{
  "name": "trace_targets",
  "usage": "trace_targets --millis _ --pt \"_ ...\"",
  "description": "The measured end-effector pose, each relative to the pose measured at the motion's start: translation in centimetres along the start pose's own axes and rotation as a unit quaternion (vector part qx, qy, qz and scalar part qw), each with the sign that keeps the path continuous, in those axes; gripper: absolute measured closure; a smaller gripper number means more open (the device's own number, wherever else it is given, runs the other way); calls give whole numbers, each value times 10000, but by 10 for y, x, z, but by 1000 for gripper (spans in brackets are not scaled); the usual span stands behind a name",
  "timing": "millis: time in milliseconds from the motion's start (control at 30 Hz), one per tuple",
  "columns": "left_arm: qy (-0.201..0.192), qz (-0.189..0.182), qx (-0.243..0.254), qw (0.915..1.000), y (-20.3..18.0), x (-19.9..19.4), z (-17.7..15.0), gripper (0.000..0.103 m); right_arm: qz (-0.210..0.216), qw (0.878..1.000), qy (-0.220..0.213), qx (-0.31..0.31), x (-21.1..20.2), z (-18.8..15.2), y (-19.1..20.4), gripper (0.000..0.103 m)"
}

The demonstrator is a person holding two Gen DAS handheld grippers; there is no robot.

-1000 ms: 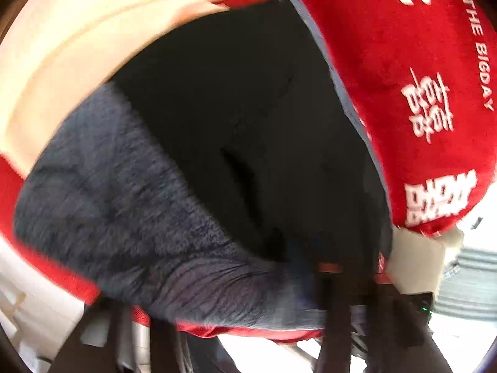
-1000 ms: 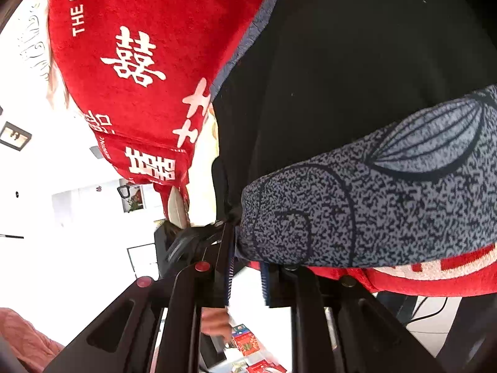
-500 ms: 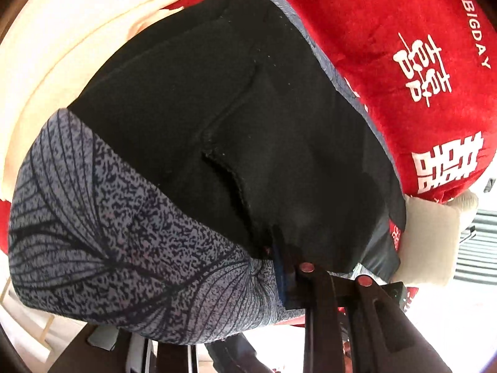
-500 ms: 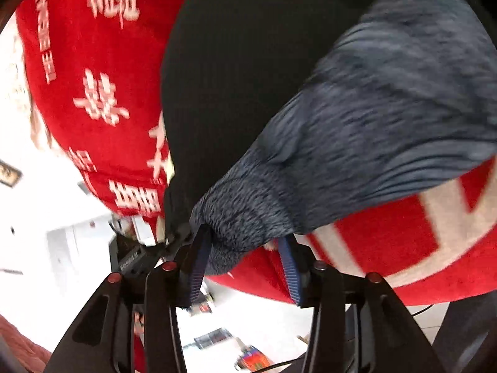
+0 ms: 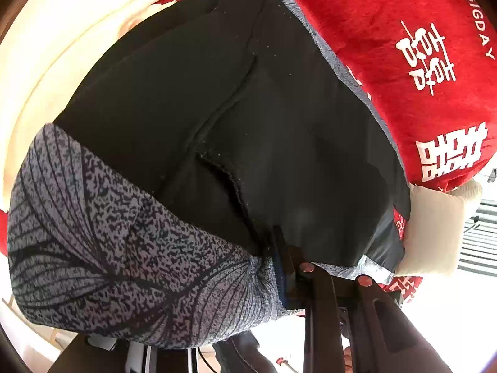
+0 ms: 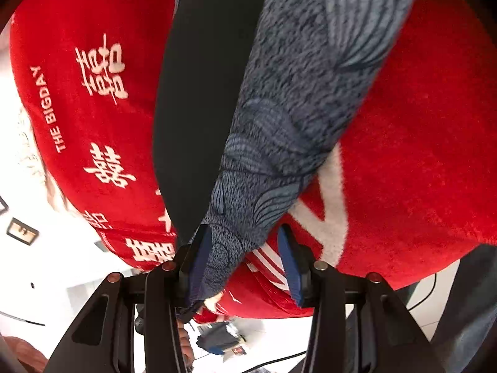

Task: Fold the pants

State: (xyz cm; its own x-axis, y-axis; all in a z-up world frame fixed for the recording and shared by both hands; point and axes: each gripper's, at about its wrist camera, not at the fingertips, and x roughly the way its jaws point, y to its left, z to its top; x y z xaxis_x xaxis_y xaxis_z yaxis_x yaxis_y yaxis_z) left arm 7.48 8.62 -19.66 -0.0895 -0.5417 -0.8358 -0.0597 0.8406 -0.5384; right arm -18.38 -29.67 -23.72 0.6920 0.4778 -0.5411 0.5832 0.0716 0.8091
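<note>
- Pants (image 5: 264, 124), black with a grey leaf-patterned fabric band, lie on the red plush blanket (image 5: 388, 31), filling mid-frame.
- Left hand-held gripper (image 5: 279, 267) looks clamped on the band's corner; right hand-held gripper (image 6: 245, 264) gapes apart around cloth.
- Folding seems partly done.

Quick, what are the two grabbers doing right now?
Left gripper: shut on the black pants with a grey leaf-patterned band.
Right gripper: open, with the band's corner lying loose between its fingers.

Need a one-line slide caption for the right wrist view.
Right gripper open around the grey leaf-patterned cuff of black pants on a red blanket.
</note>
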Motion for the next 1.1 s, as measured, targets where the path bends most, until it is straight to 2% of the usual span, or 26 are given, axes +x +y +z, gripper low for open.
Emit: trace_targets --millis 133,267,300,333,367,400,533,633,833,933,1100 --pt "13 8 -7 10000 2 1 0 75 151 9996 -224 67 -14 -3 -5 55" --pt "4 85 30 10000 0 1 0 75 367 9987 -282 217 -8 10 4 57" --pt "-24 125 81 9999 -3 0 0 75 314 9990 -238 218 -7 14 9 63" --pt "-54 188 165 9997 -7 -2 -1 75 199 9992 -187 283 -5 19 12 88" --pt "-83 242 245 9994 -11 -4 -2 77 31 9991 -163 389 -5 22 14 95" --pt "-118 279 373 9988 -16 -7 -2 83 -24 9990 -152 427 -7 23 16 96" --pt "-280 234 637 9973 -28 -26 2 83 -265 9994 -202 -117 -25 19 56 96" --pt "-376 51 659 9971 -33 -40 10 83 -325 9983 -278 -390 -35 20 86 96" --pt "-523 -135 830 9951 -56 -53 39 83 -490 9939 -289 -947 -34 43 146 96" --pt "-705 -135 869 9936 -74 -54 63 83 -482 9921 -184 -1140 -24 71 172 96" --pt "-1018 25 903 9907 -98 -40 112 83 -700 9845 264 -1589 23 146 216 96"
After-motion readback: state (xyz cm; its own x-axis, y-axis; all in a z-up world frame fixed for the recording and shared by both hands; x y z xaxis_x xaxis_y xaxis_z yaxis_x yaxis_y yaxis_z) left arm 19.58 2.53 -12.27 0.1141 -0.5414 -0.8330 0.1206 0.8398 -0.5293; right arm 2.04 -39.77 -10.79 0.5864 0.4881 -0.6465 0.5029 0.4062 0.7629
